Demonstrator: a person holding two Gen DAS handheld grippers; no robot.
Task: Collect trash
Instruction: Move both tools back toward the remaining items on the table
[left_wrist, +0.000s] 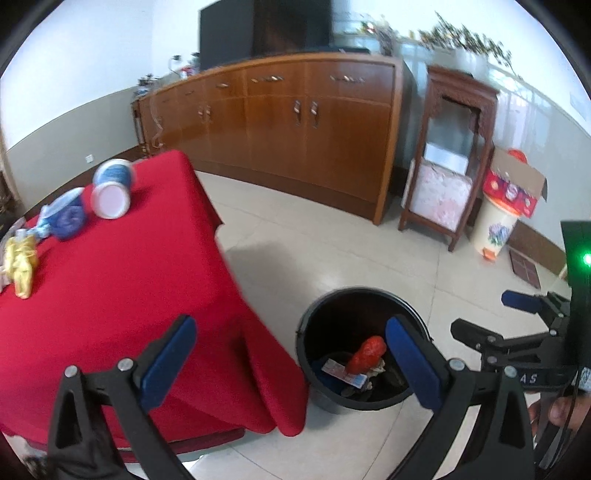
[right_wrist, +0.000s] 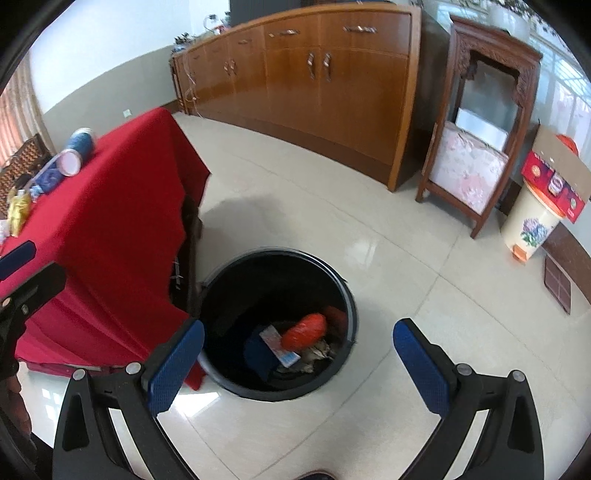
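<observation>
A black trash bin (left_wrist: 314, 384) (right_wrist: 347, 291) stands on the floor beside a table with a red cloth (left_wrist: 110, 280) (right_wrist: 110, 221). Inside it lie a red wrapper (left_wrist: 367, 354) (right_wrist: 304, 331), a small blue-and-white packet (right_wrist: 279, 345) and other scraps. On the table lie a tipped blue-and-white cup (left_wrist: 110, 192) (right_wrist: 75, 155), a blue crumpled bag (left_wrist: 66, 218) and a yellow wrapper (left_wrist: 22, 264) (right_wrist: 18, 210). My left gripper (left_wrist: 291, 360) is open and empty over the table corner and bin. My right gripper (right_wrist: 297, 363) is open and empty above the bin; it also shows in the left wrist view (left_wrist: 480, 314).
A long wooden sideboard (left_wrist: 280, 122) (right_wrist: 314, 81) runs along the back wall. A carved wooden stand (left_wrist: 450, 155) (right_wrist: 484, 122) and a cream floral pedal bin (left_wrist: 495, 229) (right_wrist: 532, 221) with a red carton on top stand at the right. The floor is pale tile.
</observation>
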